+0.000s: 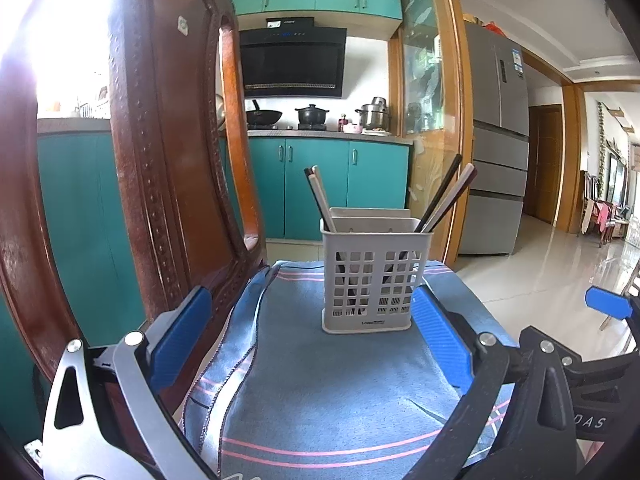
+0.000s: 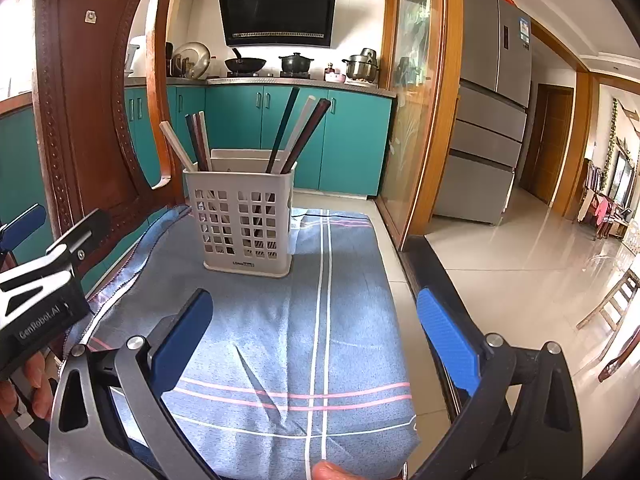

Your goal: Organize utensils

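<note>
Blue cloth (image 2: 280, 320), chopstick-filled basket (image 2: 242, 220)

Both wrist cameras sit low over the blue cloth (image 1: 320, 380), looking forward between their own fingers toward the kitchen. The left view sits nearer the white utensil basket (image 1: 370, 276), close beside the chair back (image 1: 160, 160); the right view looks from farther back. Both share basket, cloth and chair.

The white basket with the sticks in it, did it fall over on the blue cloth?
No, the white basket stands upright on the blue cloth, with chopsticks poking out of its top.
</note>
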### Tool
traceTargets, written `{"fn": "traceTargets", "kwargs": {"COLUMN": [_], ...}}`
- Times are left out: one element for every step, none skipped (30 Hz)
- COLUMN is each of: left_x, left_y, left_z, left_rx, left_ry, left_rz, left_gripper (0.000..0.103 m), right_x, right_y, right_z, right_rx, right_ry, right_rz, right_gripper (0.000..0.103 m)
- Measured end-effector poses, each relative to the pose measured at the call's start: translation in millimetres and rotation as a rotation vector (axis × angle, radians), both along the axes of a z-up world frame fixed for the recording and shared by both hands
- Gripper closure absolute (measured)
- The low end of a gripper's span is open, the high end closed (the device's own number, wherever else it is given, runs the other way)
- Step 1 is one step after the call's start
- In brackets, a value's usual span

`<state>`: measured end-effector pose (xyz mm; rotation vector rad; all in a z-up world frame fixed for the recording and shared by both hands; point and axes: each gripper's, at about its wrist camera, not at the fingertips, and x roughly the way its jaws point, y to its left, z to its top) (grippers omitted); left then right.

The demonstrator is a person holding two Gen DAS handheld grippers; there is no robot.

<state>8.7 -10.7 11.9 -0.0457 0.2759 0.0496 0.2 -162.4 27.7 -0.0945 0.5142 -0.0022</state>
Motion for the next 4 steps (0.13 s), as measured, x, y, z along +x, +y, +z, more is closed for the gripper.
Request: {"fn": "traceTargets", "kwargs": {"left_x": [0.5,1.5,2.6,4.5], "left_y": [0.7,1.1,1.2,0.8], "left_z": [-0.2,-0.7,-0.3,-1.6], "left_rx": [-0.007,-0.012,-0.013,-0.012], "left_ry": [0.005,0.012,0.019,0.031], "left_rz": [0.0,0.0,0.001,0.003], "left_gripper": [0.004,0.004,0.004,0.004], "right_x": [1.0,2.0,3.1,5.8], "right_y": [0.0,-0.2,-0.9,-2.3], "right_z": [-1.1,-2.6,-4.5,-7.7], "right_rx": [0.0,0.001,0.003,0.01], "right_ry": [0.003,0.007,0.012,0.024], "right_rz": [0.0,-0.001,-0.002,-0.003], "right_gripper": [0.003,0.003,0.003,0.003]}}
